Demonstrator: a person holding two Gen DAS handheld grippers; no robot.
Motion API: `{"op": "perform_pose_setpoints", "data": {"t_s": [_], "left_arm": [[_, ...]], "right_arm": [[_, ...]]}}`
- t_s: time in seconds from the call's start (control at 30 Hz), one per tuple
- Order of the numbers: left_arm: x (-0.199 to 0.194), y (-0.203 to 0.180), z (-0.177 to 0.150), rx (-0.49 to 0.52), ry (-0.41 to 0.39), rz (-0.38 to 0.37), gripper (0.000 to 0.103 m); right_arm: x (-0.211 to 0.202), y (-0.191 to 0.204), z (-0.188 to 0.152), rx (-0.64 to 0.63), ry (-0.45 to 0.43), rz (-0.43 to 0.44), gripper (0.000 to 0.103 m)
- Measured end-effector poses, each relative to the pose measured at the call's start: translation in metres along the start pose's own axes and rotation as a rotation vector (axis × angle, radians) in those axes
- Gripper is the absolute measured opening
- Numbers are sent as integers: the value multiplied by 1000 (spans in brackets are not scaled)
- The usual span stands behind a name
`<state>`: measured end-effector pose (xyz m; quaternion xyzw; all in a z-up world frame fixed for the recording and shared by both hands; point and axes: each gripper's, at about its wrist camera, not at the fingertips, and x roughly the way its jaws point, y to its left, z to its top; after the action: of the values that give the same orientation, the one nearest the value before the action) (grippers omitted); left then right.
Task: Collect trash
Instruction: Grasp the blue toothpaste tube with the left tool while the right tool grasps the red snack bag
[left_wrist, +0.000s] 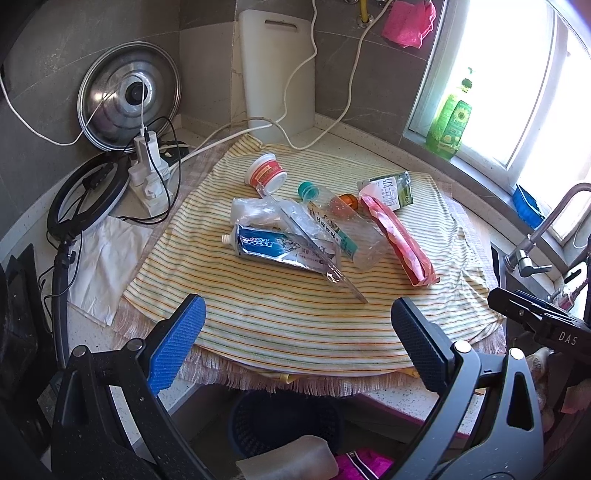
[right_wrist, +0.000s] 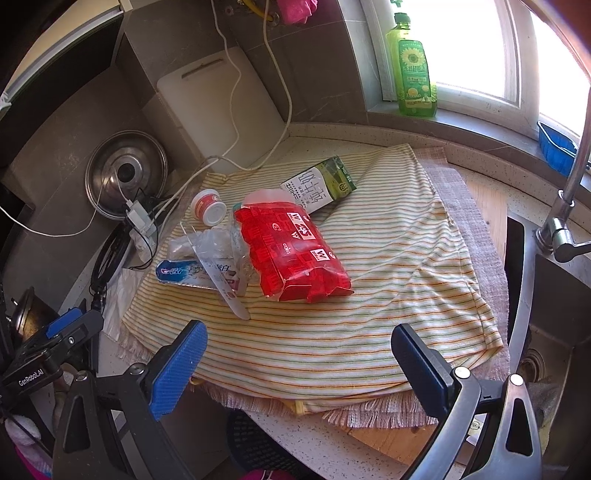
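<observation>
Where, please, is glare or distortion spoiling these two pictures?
Left wrist view: the window is blown out white, backlighting the green detergent bottle; fisheye bends the counter edge. Right wrist view: the window is likewise overexposed, the faucet curves, and the red snack packet stays sharp.

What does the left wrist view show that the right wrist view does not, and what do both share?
Only the left wrist view shows the clear plastic bottle with a teal cap, the small orange object behind it, the black ring light and the right gripper at the edge. Only the right wrist view shows the steel sink basin and the left gripper at the edge. Both share the striped cloth, blue toothpaste tube, red snack packet, green-and-white milk carton, small red-and-white jar and green dish-soap bottle.
</observation>
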<state>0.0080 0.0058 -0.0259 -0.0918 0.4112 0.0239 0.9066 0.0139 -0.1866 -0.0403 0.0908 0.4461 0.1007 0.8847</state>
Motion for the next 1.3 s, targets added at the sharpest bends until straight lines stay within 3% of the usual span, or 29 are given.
{"op": "perform_pose_setpoints", "data": {"t_s": [0.23,0.47,0.6,0.8,0.93,1.0,1.1,1.3], "left_arm": [[15,9,1,-27,41,24,102],[34,24,2,-81,74,32,102],[46,38,6,-139,104,24,93],[57,49,14,-176,112,22,85],[65,50,18,-199,126,3,76],[68,48,20,-206,129,-8,75],[74,44,20,-211,141,-16,64],[88,43,22,-252,153,-44,58]], "right_arm": [[22,-7,2,-2,90,-1,103],[40,-12,3,-53,115,24,102],[48,-17,7,-37,130,102,102],[53,-21,16,-88,123,64,97],[58,-27,28,-96,150,85,96],[62,-31,34,-87,160,120,90],[66,-31,43,-83,162,160,88],[79,-3,51,-236,173,96,89]]}}
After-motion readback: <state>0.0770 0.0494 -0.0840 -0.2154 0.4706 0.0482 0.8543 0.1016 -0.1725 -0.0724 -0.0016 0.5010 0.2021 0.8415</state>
